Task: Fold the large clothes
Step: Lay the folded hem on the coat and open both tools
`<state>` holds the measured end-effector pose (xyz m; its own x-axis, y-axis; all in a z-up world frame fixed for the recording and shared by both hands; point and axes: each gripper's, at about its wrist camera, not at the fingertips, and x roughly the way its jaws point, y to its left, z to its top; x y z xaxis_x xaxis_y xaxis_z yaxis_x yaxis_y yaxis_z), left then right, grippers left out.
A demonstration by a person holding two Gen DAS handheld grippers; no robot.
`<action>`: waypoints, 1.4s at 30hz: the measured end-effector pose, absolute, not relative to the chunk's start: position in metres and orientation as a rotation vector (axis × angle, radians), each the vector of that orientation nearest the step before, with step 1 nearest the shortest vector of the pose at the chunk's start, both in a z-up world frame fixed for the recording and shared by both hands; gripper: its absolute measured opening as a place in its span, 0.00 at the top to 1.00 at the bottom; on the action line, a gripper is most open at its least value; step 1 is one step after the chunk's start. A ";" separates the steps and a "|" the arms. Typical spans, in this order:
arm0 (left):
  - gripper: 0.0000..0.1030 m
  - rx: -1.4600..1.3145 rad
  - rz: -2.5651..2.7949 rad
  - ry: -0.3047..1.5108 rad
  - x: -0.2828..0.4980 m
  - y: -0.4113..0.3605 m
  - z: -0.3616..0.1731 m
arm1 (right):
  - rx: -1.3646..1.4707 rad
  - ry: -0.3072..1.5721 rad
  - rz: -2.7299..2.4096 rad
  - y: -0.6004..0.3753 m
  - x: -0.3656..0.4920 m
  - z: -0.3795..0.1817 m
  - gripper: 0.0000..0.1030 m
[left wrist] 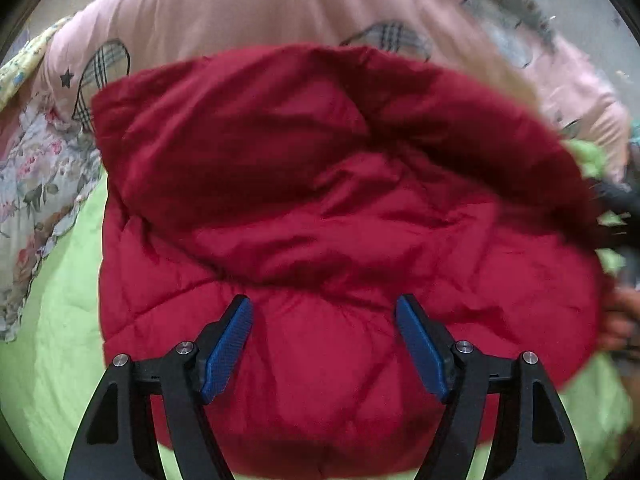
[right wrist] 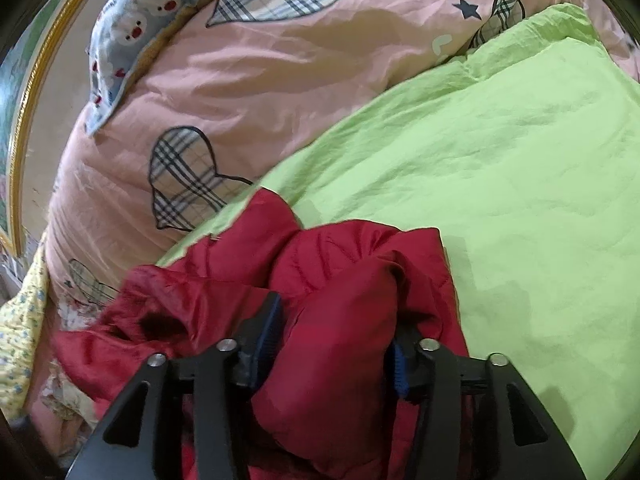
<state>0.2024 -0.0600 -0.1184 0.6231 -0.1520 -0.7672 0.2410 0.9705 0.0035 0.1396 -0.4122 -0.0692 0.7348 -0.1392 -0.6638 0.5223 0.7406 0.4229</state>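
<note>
In the left wrist view, the red jacket (left wrist: 340,220) lay folded on the green sheet (left wrist: 52,340), and the left gripper (left wrist: 324,344) hung spread and empty above it, probably after letting go.

In the right wrist view, the right gripper (right wrist: 334,344) had a thick fold of jacket between its half-spread jaws; whether the pads were pressing, I could not tell.

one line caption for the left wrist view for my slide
Open left gripper above a folded red puffer jacket on a green sheet.
</note>
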 end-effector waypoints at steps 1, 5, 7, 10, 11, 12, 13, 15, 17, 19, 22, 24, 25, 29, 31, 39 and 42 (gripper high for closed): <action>0.27 0.109 -0.205 0.878 0.207 -0.058 -0.127 | 0.648 0.639 -0.380 -0.411 0.135 -0.063 0.41; 0.27 0.127 -0.168 0.865 0.210 -0.058 -0.134 | 0.609 0.559 -0.300 -0.391 0.108 -0.022 0.26; 0.27 0.134 -0.156 0.860 0.208 -0.059 -0.135 | 0.529 0.537 -0.277 -0.375 0.098 -0.007 0.24; 0.26 0.141 -0.147 0.859 0.206 -0.057 -0.139 | 0.383 0.628 -0.249 -0.345 0.108 -0.008 0.24; 0.26 0.146 -0.146 0.859 0.206 -0.058 -0.138 | 0.333 0.687 -0.227 -0.336 0.119 -0.016 0.24; 0.26 0.153 -0.145 0.861 0.207 -0.058 -0.138 | 0.285 0.733 -0.213 -0.329 0.130 -0.025 0.24; 0.26 0.159 -0.143 0.862 0.210 -0.062 -0.136 | 0.250 0.770 -0.205 -0.325 0.139 -0.033 0.24; 0.26 0.155 -0.153 0.869 0.218 -0.061 -0.130 | 0.192 0.860 -0.211 -0.324 0.160 -0.055 0.26; 0.28 0.130 -0.173 0.865 0.216 -0.051 -0.120 | 0.160 0.933 -0.260 -0.334 0.181 -0.079 0.24; 0.32 0.091 -0.187 0.848 0.206 -0.034 -0.108 | 0.190 0.936 -0.290 -0.348 0.190 -0.089 0.19; 0.32 0.086 -0.160 0.823 0.201 -0.018 -0.101 | 0.282 0.915 -0.322 -0.368 0.199 -0.094 0.18; 0.32 0.096 -0.127 0.839 0.211 -0.013 -0.107 | 0.288 0.910 -0.333 -0.371 0.205 -0.096 0.17; 0.32 0.096 -0.115 0.852 0.220 -0.015 -0.113 | 0.288 0.911 -0.334 -0.372 0.207 -0.098 0.17; 0.21 0.097 -0.085 0.900 0.259 -0.022 -0.139 | 0.305 0.911 -0.331 -0.375 0.212 -0.102 0.15; 0.18 0.093 -0.081 0.917 0.275 -0.025 -0.148 | 0.319 0.908 -0.326 -0.380 0.212 -0.105 0.14; 0.13 0.081 -0.082 0.964 0.311 -0.029 -0.163 | 0.338 0.913 -0.320 -0.390 0.223 -0.110 0.10; 0.12 0.091 -0.078 0.963 0.316 -0.033 -0.164 | 0.349 0.900 -0.311 -0.391 0.223 -0.111 0.10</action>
<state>0.3163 -0.0326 -0.1639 0.5685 -0.0261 -0.8222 0.1071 0.9933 0.0425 0.2233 -0.3908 -0.1108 0.5843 -0.1160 -0.8032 0.4041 0.8999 0.1641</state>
